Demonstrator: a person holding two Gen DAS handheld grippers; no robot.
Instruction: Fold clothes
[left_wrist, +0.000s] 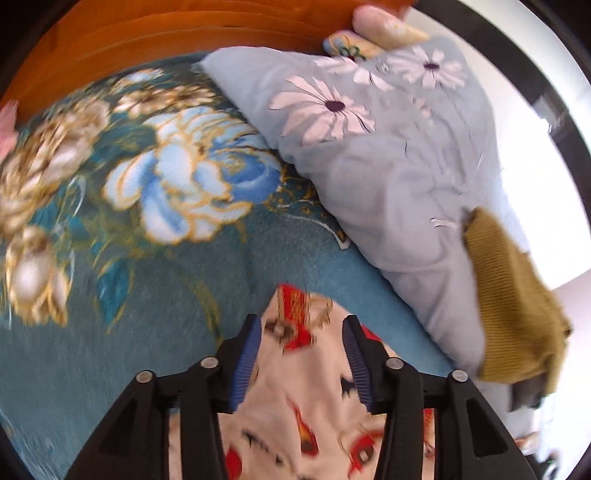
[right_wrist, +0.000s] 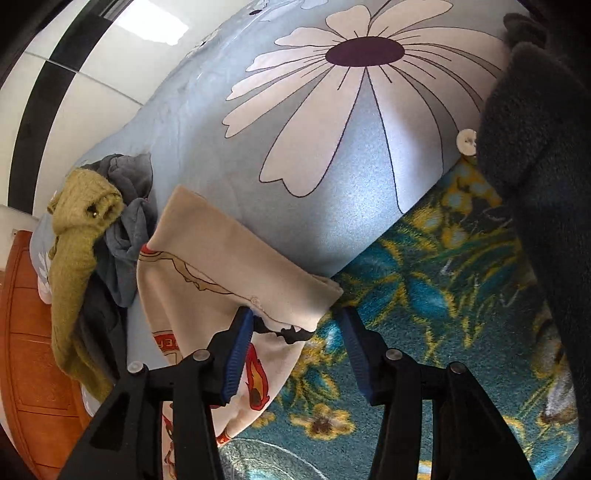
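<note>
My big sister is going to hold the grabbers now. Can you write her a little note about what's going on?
Left gripper: open, jaws on either side of the cream printed shirt, nothing pinched.
Right gripper: open, over the edge of the same shirt, where one flap is already turned over.
The shirt lies on the teal floral blanket, next to the blue daisy pillow.
An olive knit sweater and a grey garment sit bunched by the pillow, not folded.
Done: the first fold looks started. Left: finish the shirt, then the other two.
</note>
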